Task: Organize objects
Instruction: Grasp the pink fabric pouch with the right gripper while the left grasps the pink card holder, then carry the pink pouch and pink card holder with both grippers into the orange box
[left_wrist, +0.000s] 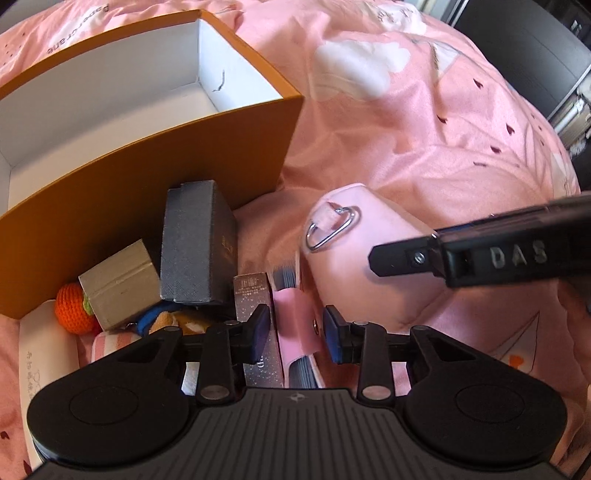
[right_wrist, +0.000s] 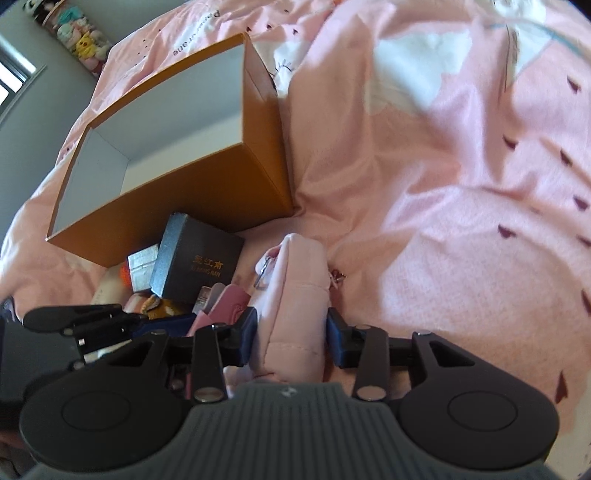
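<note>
Straddling a soft quilted pink pouch (right_wrist: 295, 295), right claw (right_wrist: 291, 338) spread, pads apart from fabric; left claw (left_wrist: 297, 332) released over a pink strap (left_wrist: 295, 325).

You're working over a bed: its pink bedspread (right_wrist: 461, 206) with white shapes and small dark marks fills both frames. Upper left of your right view, a grey wall (right_wrist: 22, 122), a window (right_wrist: 11, 79) and a column of soft toys (right_wrist: 79, 38). Upper right of your left view, dark furniture (left_wrist: 524, 48).
</note>
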